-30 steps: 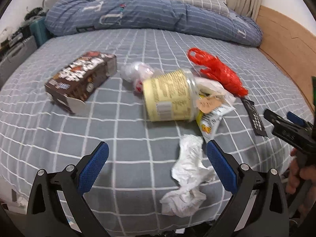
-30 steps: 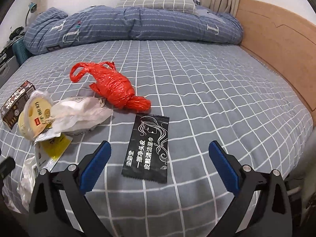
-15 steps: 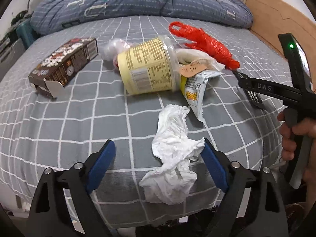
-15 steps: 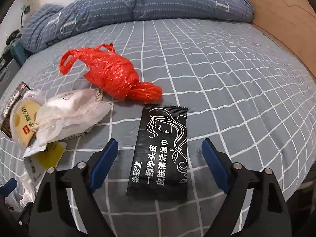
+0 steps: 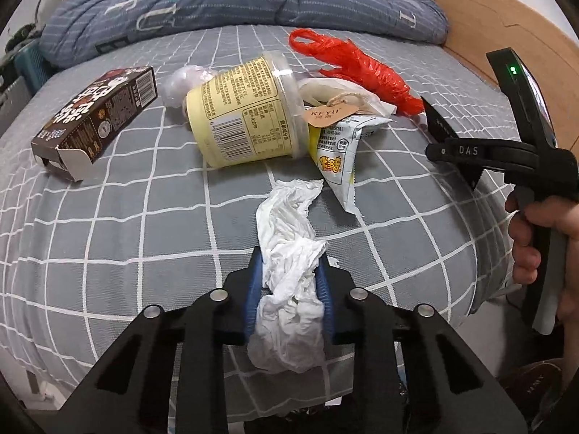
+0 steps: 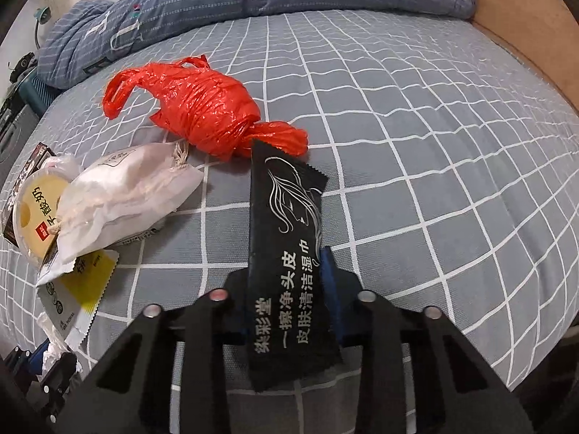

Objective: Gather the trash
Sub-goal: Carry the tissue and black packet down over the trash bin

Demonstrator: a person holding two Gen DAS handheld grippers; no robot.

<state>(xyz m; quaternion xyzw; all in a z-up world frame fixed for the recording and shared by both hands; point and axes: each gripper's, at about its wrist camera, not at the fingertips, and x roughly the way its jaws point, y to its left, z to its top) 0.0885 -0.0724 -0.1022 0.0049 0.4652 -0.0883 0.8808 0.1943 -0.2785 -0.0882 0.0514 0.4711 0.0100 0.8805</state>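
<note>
At the bed's near edge, crumpled white tissue between the closing left gripper pads, black wipe packet likewise between the closing right gripper pads, both pinched.

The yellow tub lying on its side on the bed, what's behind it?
Behind the yellow tub a crumpled clear plastic bag pokes out, resting on the bedsheet. Most of the bag is covered by the tub.

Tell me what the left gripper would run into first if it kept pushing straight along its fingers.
The left gripper is closing on the crumpled white tissue, already between its jaws. Pointing steeply down, it would probably press into the grey checked bedsheet first; the yellow snack wrapper lies further ahead.
</note>
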